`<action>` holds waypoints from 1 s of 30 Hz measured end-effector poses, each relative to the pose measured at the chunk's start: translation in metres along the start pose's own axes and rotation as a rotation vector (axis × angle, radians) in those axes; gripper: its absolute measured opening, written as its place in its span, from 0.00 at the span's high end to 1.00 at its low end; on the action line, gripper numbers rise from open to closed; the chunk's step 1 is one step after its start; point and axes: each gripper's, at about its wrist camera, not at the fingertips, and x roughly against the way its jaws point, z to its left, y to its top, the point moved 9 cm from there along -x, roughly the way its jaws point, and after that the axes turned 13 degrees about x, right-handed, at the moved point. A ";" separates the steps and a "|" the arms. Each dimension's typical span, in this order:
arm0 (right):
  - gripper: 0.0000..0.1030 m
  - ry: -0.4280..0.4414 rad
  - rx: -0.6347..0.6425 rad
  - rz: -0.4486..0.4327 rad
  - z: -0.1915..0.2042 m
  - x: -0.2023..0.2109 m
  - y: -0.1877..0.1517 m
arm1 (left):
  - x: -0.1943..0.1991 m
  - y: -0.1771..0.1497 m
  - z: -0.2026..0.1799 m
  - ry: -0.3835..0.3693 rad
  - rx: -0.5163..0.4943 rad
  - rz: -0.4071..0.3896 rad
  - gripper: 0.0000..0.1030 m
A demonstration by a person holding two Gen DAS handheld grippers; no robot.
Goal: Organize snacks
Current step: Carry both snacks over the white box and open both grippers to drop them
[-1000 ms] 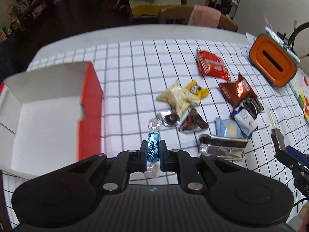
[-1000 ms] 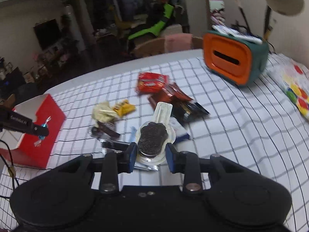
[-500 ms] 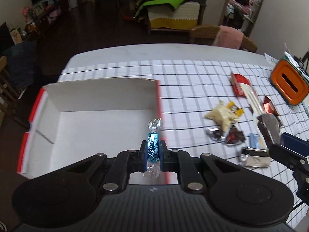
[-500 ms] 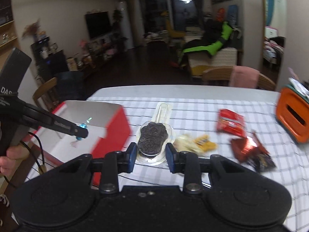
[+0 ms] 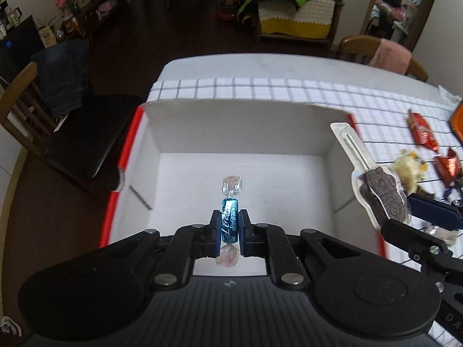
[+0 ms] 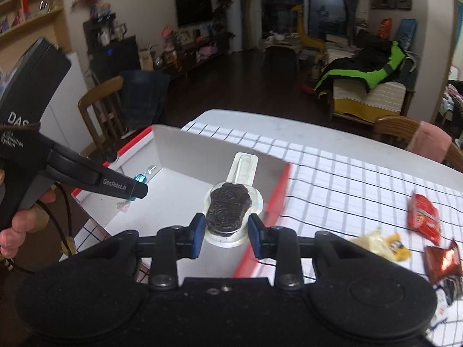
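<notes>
My left gripper (image 5: 230, 230) is shut on a blue wrapped candy (image 5: 230, 219) with clear twisted ends and holds it above the open red-and-white box (image 5: 327, 144). My right gripper (image 6: 225, 232) is shut on a chocolate lollipop in a clear pack (image 6: 228, 208), over the box's right wall (image 6: 277, 193). The lollipop (image 5: 379, 190) and right gripper also show at the right of the left wrist view. The left gripper (image 6: 136, 189) with the candy shows at the left of the right wrist view. The box floor looks bare.
Loose snacks lie on the checked tablecloth (image 6: 332, 179) right of the box: a red packet (image 6: 424, 214), a yellow-white packet (image 6: 382, 243), a brown foil packet (image 6: 442, 263). A wooden chair (image 5: 43, 115) stands left of the table. Another chair (image 6: 419, 138) stands behind it.
Both grippers have moved left from the snack pile to over the box, each still holding its snack. The box now fills the middle of both views.
</notes>
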 end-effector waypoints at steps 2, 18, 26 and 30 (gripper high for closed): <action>0.70 0.014 0.003 0.026 0.005 -0.014 0.001 | -0.010 0.003 0.007 0.009 -0.004 0.009 0.89; 0.70 0.076 0.067 0.262 0.036 -0.089 -0.012 | -0.063 0.004 0.015 0.075 -0.142 0.109 0.89; 0.70 0.064 0.061 0.295 0.039 -0.096 -0.015 | -0.070 0.002 0.009 0.080 -0.173 0.163 0.89; 0.70 0.074 0.028 0.284 0.036 -0.094 -0.011 | -0.069 0.002 0.011 0.059 -0.154 0.171 0.89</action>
